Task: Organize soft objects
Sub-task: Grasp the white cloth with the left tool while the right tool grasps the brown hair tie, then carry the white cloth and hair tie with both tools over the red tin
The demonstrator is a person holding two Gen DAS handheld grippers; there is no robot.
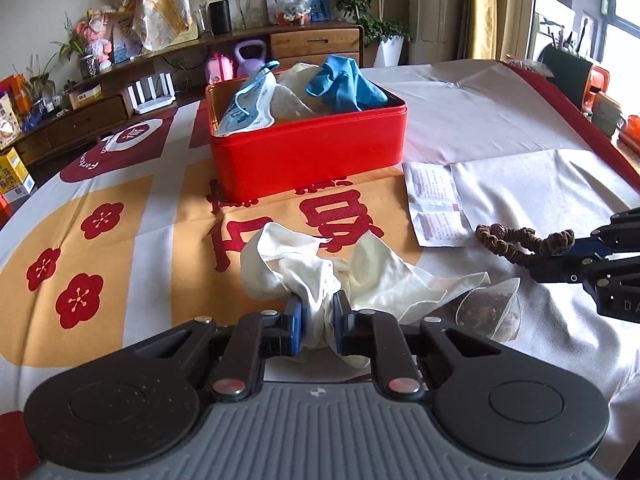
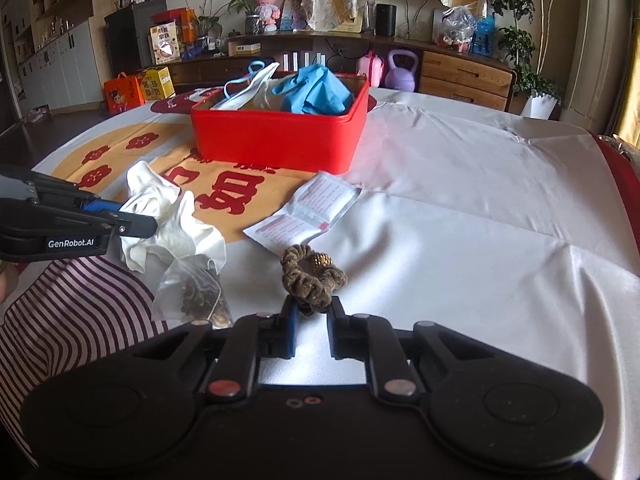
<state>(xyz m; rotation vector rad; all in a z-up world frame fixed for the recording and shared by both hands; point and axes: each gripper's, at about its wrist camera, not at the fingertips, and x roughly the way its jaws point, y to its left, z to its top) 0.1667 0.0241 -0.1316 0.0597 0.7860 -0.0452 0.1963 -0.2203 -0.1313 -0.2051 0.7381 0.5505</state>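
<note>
Both tools are closed on something soft: my left tool (image 1: 317,312) pinches a bunched fold of the white cloth (image 1: 320,264), jaws drawn in until only the gathered fabric keeps them apart, and my right tool (image 2: 313,308) nips the near loop of the brown scrunchie (image 2: 312,274), jaws narrowed around it.

Largest on the tabletop (image 2: 460,220) is the red box (image 1: 308,160), at twelve o'clock from my left tool, already holding a face mask (image 1: 248,108), a pale cloth and a blue glove (image 1: 344,84). That is where I judge these belong.

Next in size, the white cloth lies crumpled just ahead of my left tool. It looks light and limp, so it will trail and drape; a hold on the bunched middle seems better than a corner.

A flat printed sachet (image 1: 436,204) lies at one o'clock, thin and probably slippery, best taken by an edge.

The clear tea bag (image 1: 488,312) sits at three o'clock, touching the cloth's edge; it looks crushable.

Smallest, the scrunchie is springy and grippy, and any part of its ring should hold.
</note>
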